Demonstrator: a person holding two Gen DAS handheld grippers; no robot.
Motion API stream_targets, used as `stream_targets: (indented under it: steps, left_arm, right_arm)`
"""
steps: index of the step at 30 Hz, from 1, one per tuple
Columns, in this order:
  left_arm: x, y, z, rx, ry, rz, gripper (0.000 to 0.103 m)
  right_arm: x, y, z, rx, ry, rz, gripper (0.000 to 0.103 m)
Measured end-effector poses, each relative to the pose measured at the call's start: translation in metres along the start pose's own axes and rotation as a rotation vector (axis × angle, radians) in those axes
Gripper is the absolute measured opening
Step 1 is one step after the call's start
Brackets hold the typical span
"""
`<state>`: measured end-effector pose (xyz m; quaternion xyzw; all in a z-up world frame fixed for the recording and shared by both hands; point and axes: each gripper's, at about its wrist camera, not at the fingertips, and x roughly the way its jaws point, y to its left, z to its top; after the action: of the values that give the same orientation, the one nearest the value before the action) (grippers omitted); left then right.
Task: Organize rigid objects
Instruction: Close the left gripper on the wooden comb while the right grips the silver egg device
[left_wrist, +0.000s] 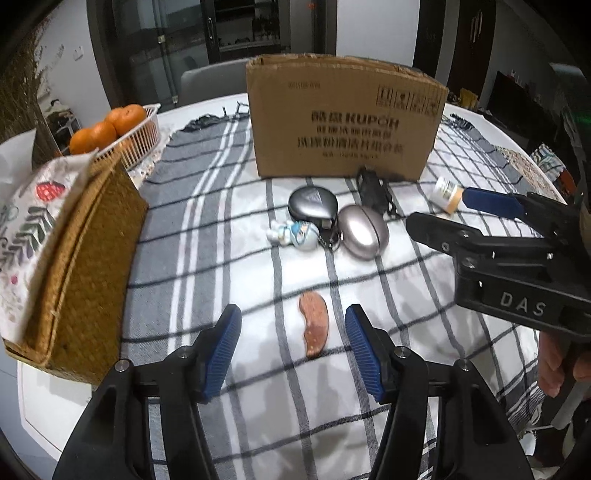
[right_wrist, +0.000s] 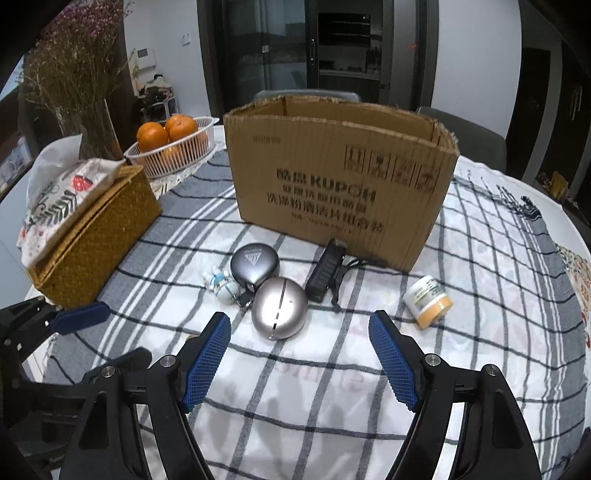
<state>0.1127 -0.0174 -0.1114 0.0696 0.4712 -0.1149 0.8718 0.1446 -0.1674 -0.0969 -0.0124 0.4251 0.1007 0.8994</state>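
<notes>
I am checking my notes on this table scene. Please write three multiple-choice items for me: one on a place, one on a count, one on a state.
1. Where does the wooden comb lie?
A. inside the cardboard box
B. on the checked cloth, between the fingers of the left gripper
C. in the fruit basket

2. How many oranges show in the white basket?
A. at least two
B. none
C. ten

3. How is the cardboard box?
A. taped shut
B. lying flat
C. upright with its top open

Answers:
1 B: the left wrist view shows the comb on the checked cloth ahead of the left gripper.
2 A: two oranges are plain.
3 C: the inside wall shows over its torn rim.
</notes>
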Motion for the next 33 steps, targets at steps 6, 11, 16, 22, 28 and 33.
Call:
stream_targets:
  steps: [6, 11, 16, 22, 28, 33]
  left_arm:
    - [0.015, -0.006, -0.007, -0.002, 0.052, -0.034, 0.054]
    - [0.030, -0.006, -0.009, -0.020, 0.084, -0.047, 0.049]
    - [0.043, -0.006, -0.009, -0.031, 0.102, -0.057, 0.045]
    - [0.053, -0.008, -0.008, -0.036, 0.112, -0.060, 0.042]
    - [0.063, -0.007, -0.006, -0.055, 0.127, -0.073, 0.035]
    - [0.066, -0.008, -0.006, -0.060, 0.124, -0.070, 0.031]
  right_arm:
    - [0.017, -0.003, -0.007, 0.005, 0.034, 0.020, 0.078]
    - [0.032, -0.006, -0.011, 0.024, 0.068, 0.045, 0.078]
    - [0.047, -0.005, -0.013, 0.024, 0.091, 0.062, 0.078]
    - [0.065, -0.005, -0.013, 0.037, 0.125, 0.078, 0.078]
    - [0.078, -0.008, -0.006, 0.055, 0.133, 0.088, 0.077]
    - [0.089, -0.007, -0.003, 0.049, 0.149, 0.082, 0.077]
